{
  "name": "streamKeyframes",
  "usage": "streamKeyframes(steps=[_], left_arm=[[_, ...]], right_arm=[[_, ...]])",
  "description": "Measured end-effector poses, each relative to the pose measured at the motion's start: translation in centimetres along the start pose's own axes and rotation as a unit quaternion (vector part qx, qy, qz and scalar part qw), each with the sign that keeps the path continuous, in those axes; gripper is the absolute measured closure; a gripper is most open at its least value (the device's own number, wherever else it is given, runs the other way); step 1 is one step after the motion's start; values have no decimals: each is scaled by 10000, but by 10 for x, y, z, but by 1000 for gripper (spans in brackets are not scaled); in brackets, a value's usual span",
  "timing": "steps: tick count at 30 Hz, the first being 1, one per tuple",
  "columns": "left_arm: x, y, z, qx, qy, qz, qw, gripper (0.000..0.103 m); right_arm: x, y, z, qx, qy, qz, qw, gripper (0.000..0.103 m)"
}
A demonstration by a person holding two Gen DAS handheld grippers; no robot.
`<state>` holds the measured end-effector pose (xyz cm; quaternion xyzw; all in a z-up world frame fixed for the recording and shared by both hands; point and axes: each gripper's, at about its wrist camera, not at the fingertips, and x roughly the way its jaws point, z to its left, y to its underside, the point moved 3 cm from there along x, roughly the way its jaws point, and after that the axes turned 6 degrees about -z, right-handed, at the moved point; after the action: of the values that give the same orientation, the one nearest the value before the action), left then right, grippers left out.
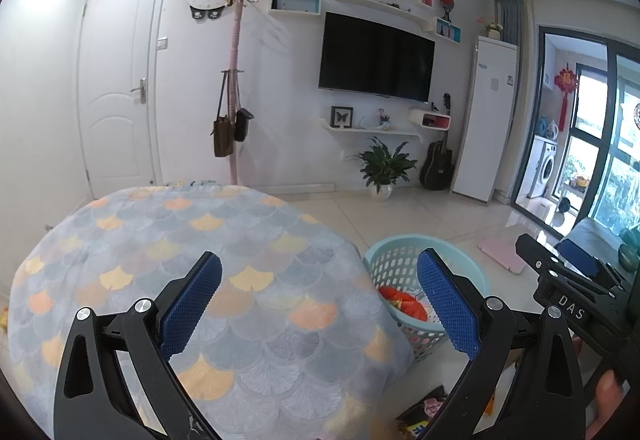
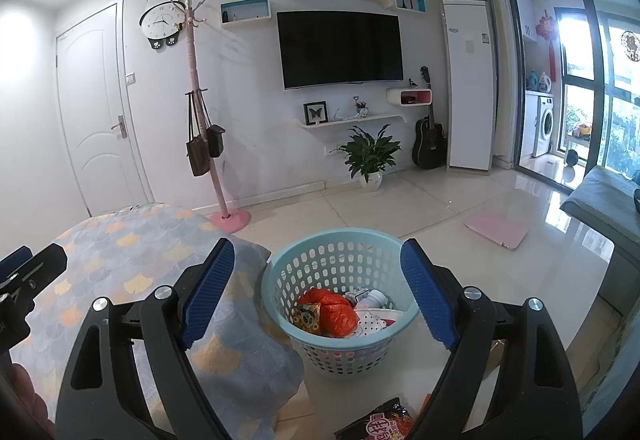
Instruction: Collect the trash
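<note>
Crinkled red-and-black film marks the snack wrapper point(image 2: 376, 422) seen lying flat on the pale floor tiles just in front of the light-blue perforated basket point(image 2: 340, 344), where an orange-red crumpled bag point(image 2: 332, 310) and other white and pink scraps are already gathered. Beside the basket stands a surface draped in a grey blanket with an orange fan pattern point(image 1: 200, 260). The left hand-held gripper point(image 1: 320, 296) is held above that blanket with its blue pads wide apart and nothing between them; the right hand-held gripper point(image 2: 318, 288) is held over the basket, likewise wide open and empty. The wrapper is judged to be very light, thin and limp, slippery on the glossy tile and liable to slide when nudged. A hold is best taken on a raised crease or the free edge, pinched so the film is bunched between the textured pads, since a flat sheet offers little to be gripped
</note>
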<state>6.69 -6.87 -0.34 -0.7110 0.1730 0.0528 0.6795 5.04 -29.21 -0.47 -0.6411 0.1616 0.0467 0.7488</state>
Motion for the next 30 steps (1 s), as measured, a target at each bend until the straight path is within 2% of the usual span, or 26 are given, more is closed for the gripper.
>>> streamKeyframes(steps=[14,30], left_arm=[[0,2,3,3,-69,8,10000,8],[-4,-3,0,108,-312,-82,9994,8]], right_arm=[[0,0,0,-14,-7,8,10000,22],[2,2,0,-60,-37,-7,10000,22]])
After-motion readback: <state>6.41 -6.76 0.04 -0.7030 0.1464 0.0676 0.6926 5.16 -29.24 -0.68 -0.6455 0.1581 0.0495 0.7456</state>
